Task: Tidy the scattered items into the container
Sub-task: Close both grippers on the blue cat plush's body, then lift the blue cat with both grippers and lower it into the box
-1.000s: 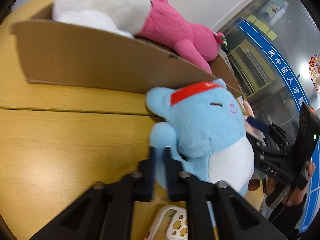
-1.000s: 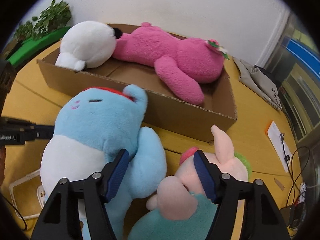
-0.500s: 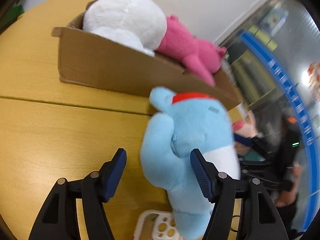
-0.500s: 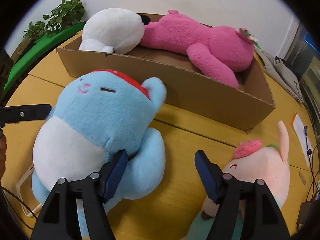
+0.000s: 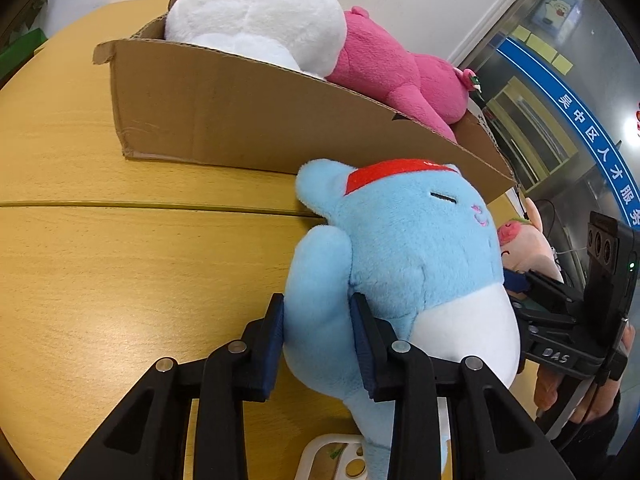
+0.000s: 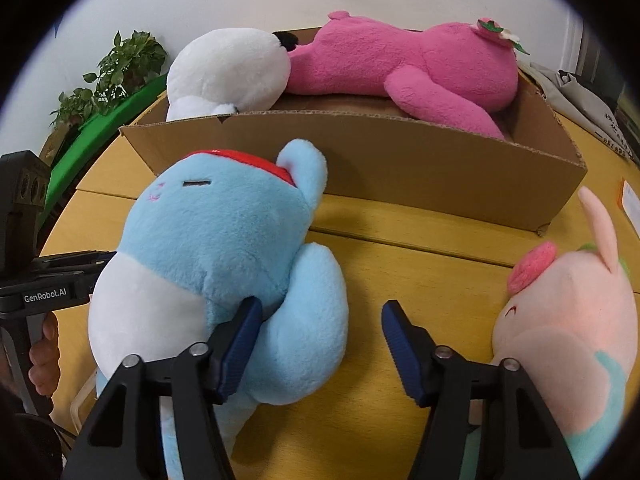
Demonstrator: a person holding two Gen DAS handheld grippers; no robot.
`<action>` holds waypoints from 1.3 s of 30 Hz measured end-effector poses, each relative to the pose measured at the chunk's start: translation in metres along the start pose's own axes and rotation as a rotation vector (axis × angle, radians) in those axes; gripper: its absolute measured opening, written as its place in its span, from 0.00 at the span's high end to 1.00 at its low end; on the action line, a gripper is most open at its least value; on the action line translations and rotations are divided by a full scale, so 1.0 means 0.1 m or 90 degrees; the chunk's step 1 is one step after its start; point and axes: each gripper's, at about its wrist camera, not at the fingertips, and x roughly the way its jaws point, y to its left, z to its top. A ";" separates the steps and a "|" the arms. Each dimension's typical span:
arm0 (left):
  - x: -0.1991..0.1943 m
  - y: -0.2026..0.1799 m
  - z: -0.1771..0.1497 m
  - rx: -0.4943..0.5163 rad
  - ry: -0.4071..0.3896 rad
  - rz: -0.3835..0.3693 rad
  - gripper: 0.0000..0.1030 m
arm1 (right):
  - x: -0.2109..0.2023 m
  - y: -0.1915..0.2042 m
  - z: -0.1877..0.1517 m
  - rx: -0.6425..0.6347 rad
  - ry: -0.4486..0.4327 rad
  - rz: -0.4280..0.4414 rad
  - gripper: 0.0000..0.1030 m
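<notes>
A blue plush (image 5: 404, 248) with a red headband and white belly lies on the wooden table in front of the cardboard box (image 5: 256, 128). My left gripper (image 5: 318, 340) is shut on one arm of the blue plush. In the right wrist view the blue plush (image 6: 216, 240) fills the left side. My right gripper (image 6: 320, 344) is open, with its left finger against the plush's other arm. The box (image 6: 400, 168) holds a white plush (image 6: 228, 72) and a pink plush (image 6: 400, 60). A pale pink plush (image 6: 568, 320) lies at the right.
A white plastic item (image 5: 336, 456) lies under the blue plush near the table's front. A green plant (image 6: 116, 76) stands behind the box at the left. Grey cloth (image 6: 580, 100) and an orange-edged paper (image 6: 630, 200) lie at the right. The wooden table (image 5: 140, 280) shows to the left.
My left gripper, open half a second ago, has closed on the blue plush's arm. The right gripper stays open and has moved closer to the plush and the box.
</notes>
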 end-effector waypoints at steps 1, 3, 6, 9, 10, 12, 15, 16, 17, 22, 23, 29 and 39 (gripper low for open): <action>0.02 0.00 0.00 0.000 0.001 -0.002 0.67 | 0.03 0.02 -0.01 -0.004 0.002 0.004 0.65; 0.05 -0.01 0.02 -0.002 0.002 -0.004 0.68 | 0.07 0.04 -0.03 -0.005 0.003 -0.001 0.68; 0.06 0.02 0.00 -0.007 0.005 -0.013 0.69 | 0.07 0.02 -0.05 0.008 -0.003 0.005 0.71; 0.01 -0.01 -0.01 -0.003 -0.002 -0.009 0.73 | 0.03 0.05 -0.05 0.008 -0.016 0.004 0.75; -0.04 -0.05 -0.01 0.002 -0.009 -0.003 0.74 | 0.00 0.07 -0.05 0.005 -0.024 0.002 0.76; -0.14 -0.11 0.00 0.008 -0.017 0.009 0.75 | -0.06 0.08 -0.05 0.002 -0.038 0.001 0.77; -0.39 -0.28 0.10 0.034 -0.060 0.016 0.76 | -0.22 0.07 -0.01 0.008 -0.067 0.010 0.81; -0.49 -0.35 0.17 0.042 -0.080 0.019 0.76 | -0.31 0.06 0.03 0.013 -0.085 0.014 0.82; -0.57 -0.42 0.24 0.052 -0.098 0.020 0.76 | -0.39 0.04 0.07 0.016 -0.101 0.017 0.82; -0.90 -0.88 0.90 0.129 -0.186 0.030 0.76 | -0.85 -0.02 0.63 -0.018 -0.205 -0.020 0.82; -0.91 -0.94 1.04 0.139 -0.195 0.031 0.76 | -0.91 -0.06 0.77 -0.022 -0.219 -0.028 0.82; -0.43 -1.00 1.88 0.147 -0.180 0.032 0.76 | -0.76 -0.34 1.67 -0.025 -0.261 -0.106 0.82; 0.49 -0.62 2.01 0.108 -0.091 0.068 0.75 | 0.32 -0.62 1.79 -0.016 -0.097 -0.113 0.80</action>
